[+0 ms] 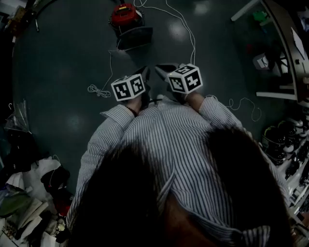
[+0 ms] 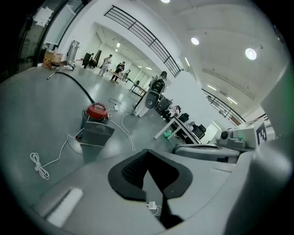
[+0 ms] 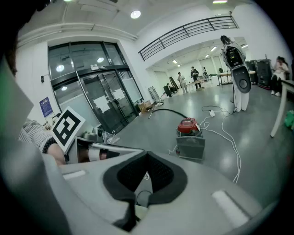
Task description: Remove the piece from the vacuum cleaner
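Note:
A vacuum cleaner with a red top (image 1: 126, 14) stands on the dark floor ahead of me. A grey boxy piece (image 1: 134, 37) sits on its near side. Both gripper views show the red top (image 2: 96, 110) (image 3: 187, 124) and the grey piece (image 2: 96, 133) (image 3: 190, 146) well beyond the jaws. My left gripper (image 1: 144, 73) and right gripper (image 1: 163, 69) are held side by side close to my chest, far short of the vacuum. Each is shut with nothing between its pads: left gripper (image 2: 147, 152), right gripper (image 3: 146, 154).
A white cable (image 1: 186, 29) runs across the floor from the vacuum, with a coiled end (image 1: 98, 90) at my left. Bags and clutter (image 1: 29, 193) lie at the lower left. A table (image 1: 285, 43) and shelves with shoes (image 1: 282, 142) line the right side. A white humanoid robot (image 3: 236, 64) stands further off.

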